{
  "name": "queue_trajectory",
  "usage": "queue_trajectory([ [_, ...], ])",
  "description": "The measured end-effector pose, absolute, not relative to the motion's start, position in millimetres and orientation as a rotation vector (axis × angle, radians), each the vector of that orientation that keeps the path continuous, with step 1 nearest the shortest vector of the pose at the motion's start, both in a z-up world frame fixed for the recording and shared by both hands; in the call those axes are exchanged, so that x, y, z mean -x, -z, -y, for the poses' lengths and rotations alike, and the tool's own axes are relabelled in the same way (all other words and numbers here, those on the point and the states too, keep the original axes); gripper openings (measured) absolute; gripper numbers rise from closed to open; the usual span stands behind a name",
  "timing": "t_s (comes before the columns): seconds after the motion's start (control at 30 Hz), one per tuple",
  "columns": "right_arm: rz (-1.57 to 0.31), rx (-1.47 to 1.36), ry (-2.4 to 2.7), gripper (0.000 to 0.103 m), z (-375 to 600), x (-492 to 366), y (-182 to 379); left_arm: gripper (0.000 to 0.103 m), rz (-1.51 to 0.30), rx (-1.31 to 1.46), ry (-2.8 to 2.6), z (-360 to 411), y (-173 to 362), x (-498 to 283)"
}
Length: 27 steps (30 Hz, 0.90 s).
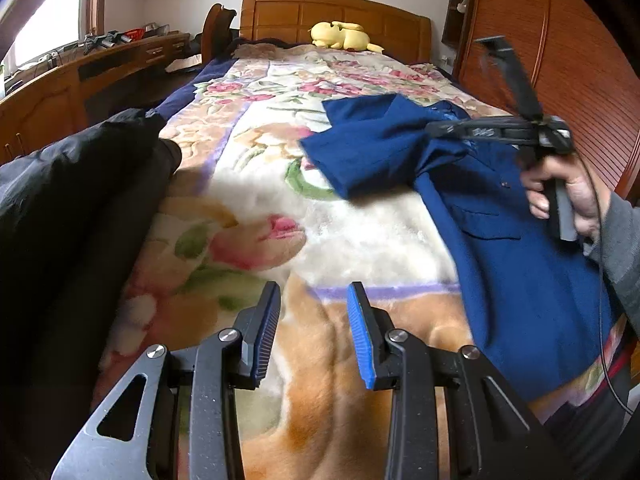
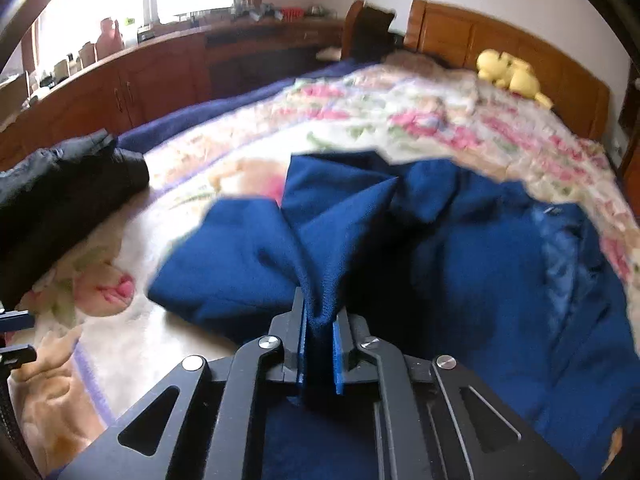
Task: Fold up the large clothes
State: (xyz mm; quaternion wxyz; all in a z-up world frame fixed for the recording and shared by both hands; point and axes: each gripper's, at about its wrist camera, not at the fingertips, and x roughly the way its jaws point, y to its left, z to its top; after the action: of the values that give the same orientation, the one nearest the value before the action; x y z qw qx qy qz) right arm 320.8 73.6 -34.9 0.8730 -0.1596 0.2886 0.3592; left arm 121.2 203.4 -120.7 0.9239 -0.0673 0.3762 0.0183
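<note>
A dark blue jacket (image 1: 500, 240) lies on the right side of the bed, one sleeve flopped toward the middle. In the right wrist view a pinched fold of the same jacket (image 2: 460, 260) rises between the blue pads, and my right gripper (image 2: 320, 308) is shut on it. From the left wrist view that right gripper (image 1: 434, 128) shows from the side, held by a hand (image 1: 560, 192) in a grey sleeve. My left gripper (image 1: 314, 286) hovers over the floral blanket (image 1: 280, 184), jaws apart and nothing between them, left of the jacket.
A black garment (image 1: 72, 220) is heaped at the bed's left edge. A yellow plush toy (image 1: 342, 36) rests by the wooden headboard (image 1: 360, 12). A long wooden desk (image 2: 160, 68) runs along the left, and a wooden wardrobe (image 1: 560, 60) stands on the right.
</note>
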Motion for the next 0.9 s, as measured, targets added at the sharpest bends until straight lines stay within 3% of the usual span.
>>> queue_trajectory([
  [0.2,-0.53,0.29,-0.618,0.009,-10,-311,22,0.036,-0.727,0.113,0.0,-183,99,-136],
  [0.4,-0.643,0.316,-0.463,0.01,30,-342,51,0.036,-0.674,0.076,0.049,-154,77,-163],
  [0.57,-0.66,0.311,-0.437,0.022,32,-349,58,0.036,-0.67,0.082,0.083,-132,78,-184],
  [0.73,-0.59,0.351,-0.407,0.058,32,-339,46,0.036,-0.685,0.066,0.1,-118,80,-188],
  [0.8,-0.577,0.341,-0.414,0.064,29,-331,43,0.036,-0.688,0.061,0.103,-113,79,-189],
  [0.9,-0.588,0.316,-0.465,0.065,26,-320,48,0.036,-0.684,0.046,0.108,-106,78,-188],
])
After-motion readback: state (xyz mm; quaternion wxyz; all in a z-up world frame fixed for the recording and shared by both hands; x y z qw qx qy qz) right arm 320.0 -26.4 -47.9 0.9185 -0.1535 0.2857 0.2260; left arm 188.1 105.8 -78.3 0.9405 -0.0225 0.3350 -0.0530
